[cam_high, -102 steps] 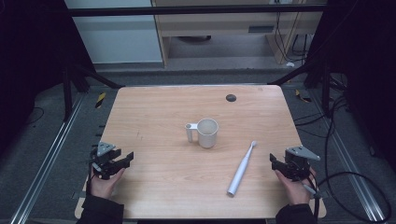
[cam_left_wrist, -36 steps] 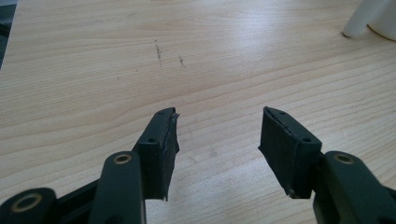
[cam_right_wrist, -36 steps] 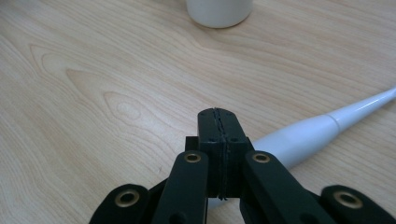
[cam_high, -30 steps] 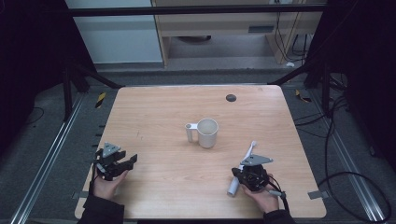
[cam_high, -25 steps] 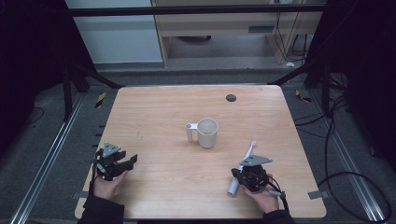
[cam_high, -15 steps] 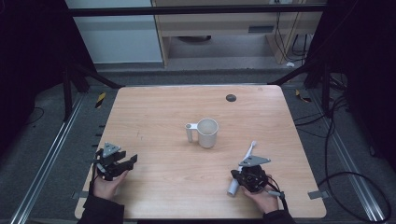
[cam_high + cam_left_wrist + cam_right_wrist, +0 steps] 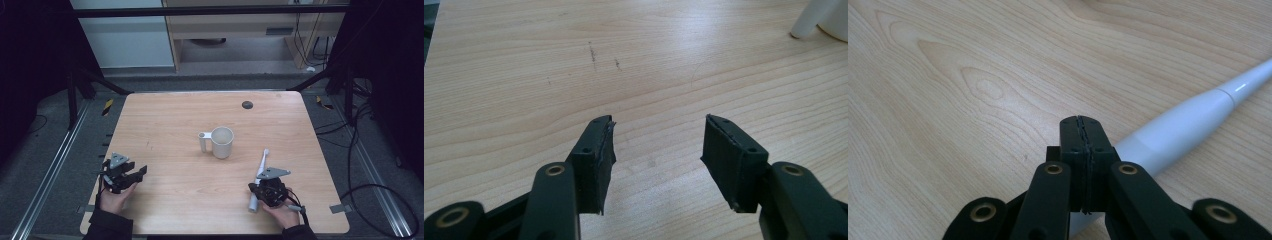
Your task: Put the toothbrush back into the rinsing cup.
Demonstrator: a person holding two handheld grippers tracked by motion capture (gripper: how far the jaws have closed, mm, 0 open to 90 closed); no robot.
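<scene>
Pale wooden bench (image 7: 165, 115) with rounded corners — a dark round spot (image 7: 247, 104) near its far edge. At centre, an upright white mug (image 7: 222, 142), handle to the left. Nearer the front right, a white electric toothbrush (image 7: 261, 167) lying flat — head toward the mug.

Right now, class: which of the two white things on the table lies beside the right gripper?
The toothbrush: it lies flat beside the shut right gripper; the mug stands upright mid-table.

light: table (image 7: 165, 120) evenly bright, surroundings dark | shadows: soft | focus: gripper views sharp, high view slightly grainy
</scene>
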